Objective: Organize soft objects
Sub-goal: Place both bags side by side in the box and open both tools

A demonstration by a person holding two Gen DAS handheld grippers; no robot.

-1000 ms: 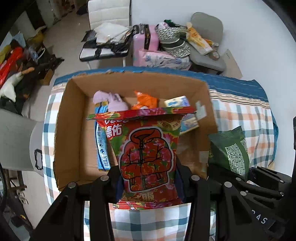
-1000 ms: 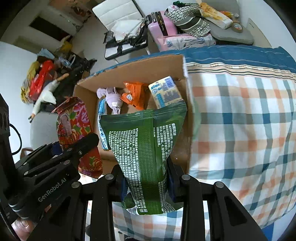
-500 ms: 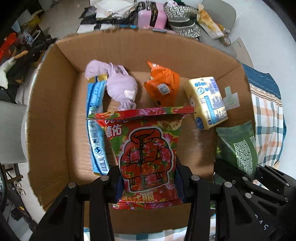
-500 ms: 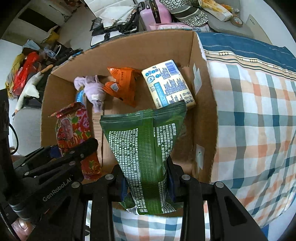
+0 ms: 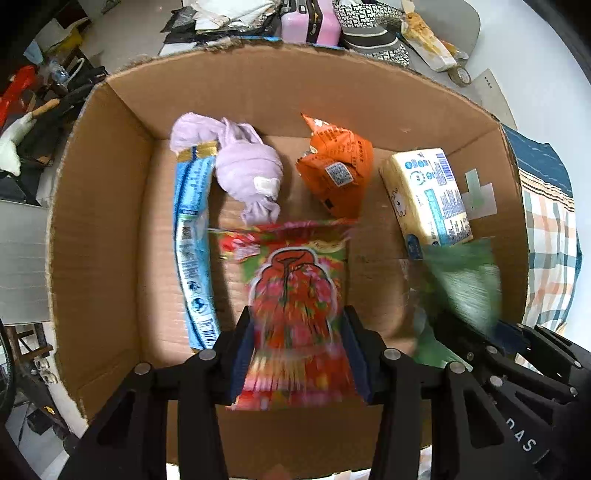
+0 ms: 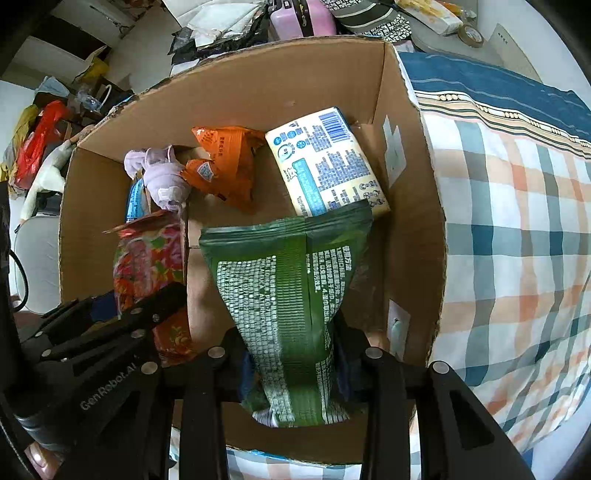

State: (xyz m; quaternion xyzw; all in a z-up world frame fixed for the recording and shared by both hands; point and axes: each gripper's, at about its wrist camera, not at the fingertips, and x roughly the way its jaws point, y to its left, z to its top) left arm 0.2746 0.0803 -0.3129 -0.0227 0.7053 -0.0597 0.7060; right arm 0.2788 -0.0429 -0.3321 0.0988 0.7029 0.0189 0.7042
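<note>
My left gripper (image 5: 297, 343) is shut on a red floral snack bag (image 5: 295, 306), held inside the open cardboard box (image 5: 99, 206). The bag is motion-blurred. My right gripper (image 6: 291, 350) is shut on a green snack bag (image 6: 291, 291), also inside the box (image 6: 410, 229), beside the red bag (image 6: 147, 266). On the box floor lie a lilac cloth bundle (image 5: 247, 170), an orange packet (image 5: 336, 166), a pale yellow tissue pack (image 5: 428, 199) and a blue wrapper (image 5: 192, 251).
The box stands on a plaid cloth (image 6: 517, 236). Behind it are a pink suitcase (image 5: 310, 18), bags and clutter on chairs (image 5: 384, 33), and red and dark items on the floor at left (image 5: 22, 92).
Both grippers moved forward and down, carrying their bags from the box's near edge deep into the box. The red and green bags are now blurred with motion in the left wrist view.
</note>
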